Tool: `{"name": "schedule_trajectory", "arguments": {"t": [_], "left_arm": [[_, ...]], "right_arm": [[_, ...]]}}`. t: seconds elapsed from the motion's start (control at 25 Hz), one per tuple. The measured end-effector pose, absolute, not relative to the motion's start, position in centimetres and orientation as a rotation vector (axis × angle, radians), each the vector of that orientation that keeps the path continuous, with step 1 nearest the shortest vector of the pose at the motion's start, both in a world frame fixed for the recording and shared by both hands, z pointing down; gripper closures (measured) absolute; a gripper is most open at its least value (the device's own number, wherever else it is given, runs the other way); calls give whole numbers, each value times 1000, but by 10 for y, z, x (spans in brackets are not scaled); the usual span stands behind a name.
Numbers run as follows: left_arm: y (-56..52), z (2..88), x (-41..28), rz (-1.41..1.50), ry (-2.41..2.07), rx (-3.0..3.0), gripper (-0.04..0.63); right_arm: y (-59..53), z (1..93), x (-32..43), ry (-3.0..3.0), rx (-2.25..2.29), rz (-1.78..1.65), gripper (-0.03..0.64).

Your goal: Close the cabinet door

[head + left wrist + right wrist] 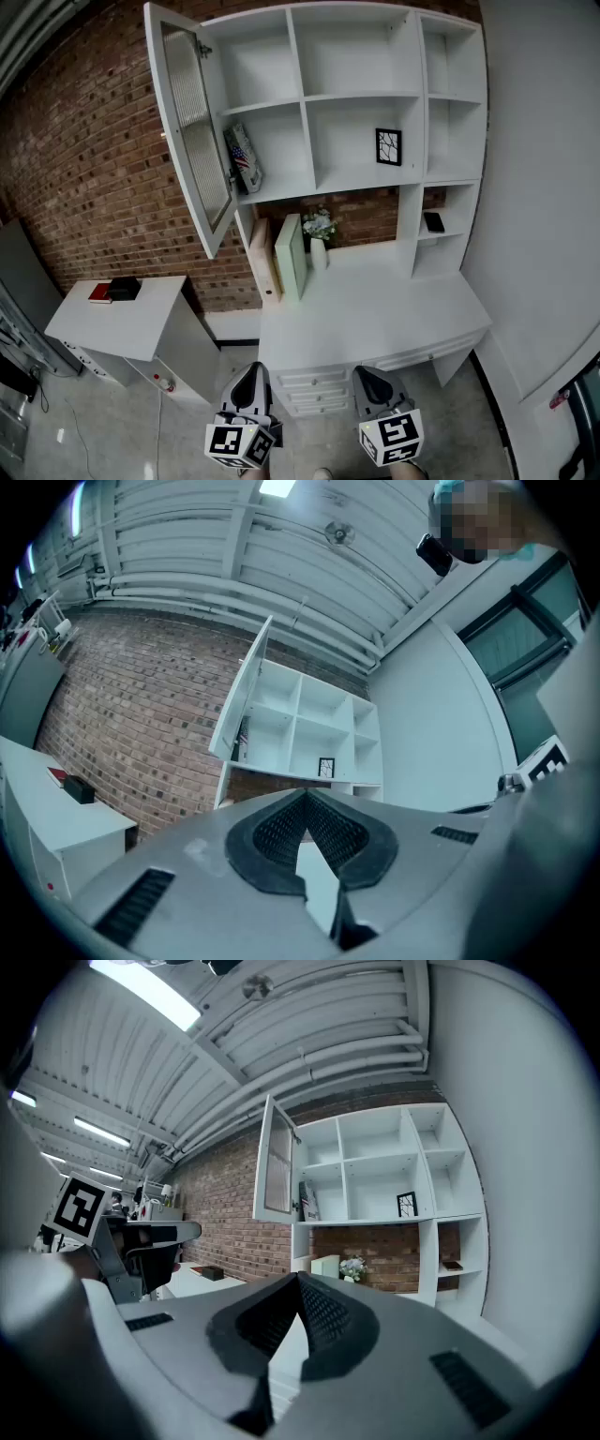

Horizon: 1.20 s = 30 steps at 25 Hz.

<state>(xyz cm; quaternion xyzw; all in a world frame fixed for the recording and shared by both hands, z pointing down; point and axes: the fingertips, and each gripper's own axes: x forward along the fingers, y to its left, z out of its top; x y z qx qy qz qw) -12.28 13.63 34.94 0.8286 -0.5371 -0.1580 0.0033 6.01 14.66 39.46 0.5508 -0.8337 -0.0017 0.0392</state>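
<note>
White, ribbed-glass cabinet door [192,131], ajar

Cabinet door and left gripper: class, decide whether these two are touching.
Apart. The head view shows the left gripper low in the frame, far below the open cabinet door, with a wide gap between them.

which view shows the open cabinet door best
The head view: the cabinet door is large there, swung out left of the shelves, its ribbed glass pane plain to see. The left gripper view shows the cabinet door small and nearly edge-on; the right gripper view shows it small too, pane visible.
</note>
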Motion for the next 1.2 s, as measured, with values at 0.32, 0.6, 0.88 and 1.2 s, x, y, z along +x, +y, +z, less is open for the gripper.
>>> {"name": "schedule_trajectory", "arguments": {"t": [0.32, 0.6, 0.88, 1.2], "left_arm": [[130, 361, -132, -426, -1739, 2545, 586], [110, 363, -129, -419, -1744, 2542, 586], [70, 370, -133, -432, -1750, 2519, 586], [-31, 388, -133, -429, -1733, 2520, 586]], "right_arm": [[148, 393, 57, -2562, 1689, -14, 617], [127, 395, 71, -2543, 1719, 6, 617], [89, 402, 66, -2544, 1686, 8, 617], [-5, 412, 72, -2513, 1717, -3, 617]]}}
